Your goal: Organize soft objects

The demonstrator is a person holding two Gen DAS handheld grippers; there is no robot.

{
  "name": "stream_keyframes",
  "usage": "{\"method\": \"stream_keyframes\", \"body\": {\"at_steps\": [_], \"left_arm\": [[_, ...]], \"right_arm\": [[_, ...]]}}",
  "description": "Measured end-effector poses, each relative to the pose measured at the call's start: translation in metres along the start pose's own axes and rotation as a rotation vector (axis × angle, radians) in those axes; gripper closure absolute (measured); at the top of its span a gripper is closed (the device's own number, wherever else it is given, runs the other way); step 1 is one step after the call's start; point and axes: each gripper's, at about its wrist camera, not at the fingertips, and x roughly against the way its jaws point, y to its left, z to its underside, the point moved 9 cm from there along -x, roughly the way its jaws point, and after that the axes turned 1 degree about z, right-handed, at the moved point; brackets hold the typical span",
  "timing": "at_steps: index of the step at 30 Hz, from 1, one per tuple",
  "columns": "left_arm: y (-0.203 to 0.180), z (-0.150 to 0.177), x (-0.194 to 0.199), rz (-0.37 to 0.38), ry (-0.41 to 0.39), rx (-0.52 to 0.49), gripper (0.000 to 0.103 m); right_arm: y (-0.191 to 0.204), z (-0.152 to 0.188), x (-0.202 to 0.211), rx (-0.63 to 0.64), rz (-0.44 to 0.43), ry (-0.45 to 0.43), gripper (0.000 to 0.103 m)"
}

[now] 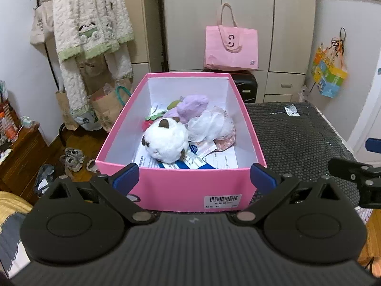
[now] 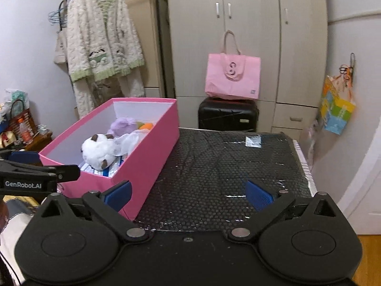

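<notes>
A pink box [image 1: 181, 186] stands on a black bubbled mat [image 1: 297, 138]. Inside lie a white plush with brown ears [image 1: 165, 140], a purple plush [image 1: 191, 106], a white mesh pouch [image 1: 209, 125] and papers [image 1: 221, 159]. My left gripper [image 1: 195, 177] is open just in front of the box's near wall, with nothing between its pads. In the right wrist view the box [image 2: 147, 162] sits to the left with the white plush [image 2: 98, 150] and purple plush [image 2: 123, 125] showing. My right gripper [image 2: 189, 194] is wide open over the mat [image 2: 226, 166], holding nothing.
A pink tote bag [image 2: 232, 78] rests on a black suitcase [image 2: 227, 114] before the wardrobe. A fleecy robe [image 1: 90, 23] hangs at the left above paper bags [image 1: 107, 107] and shoes [image 1: 73, 158]. A small label [image 2: 253, 141] lies on the mat's far side.
</notes>
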Motion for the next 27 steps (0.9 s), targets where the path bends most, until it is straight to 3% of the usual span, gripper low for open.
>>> {"method": "stream_keyframes", "body": {"at_steps": [6,27], "left_arm": [[0.003,0.005,0.005,-0.032,-0.004,0.007,0.002],[-0.008,0.011,0.034,-0.030,-0.056,-0.054,0.002]], "right_arm": [[0.002,0.007,0.009,-0.021,0.028,-0.004,0.000],[0.003,0.009,0.039,-0.003,0.115,-0.052,0.000]]}}
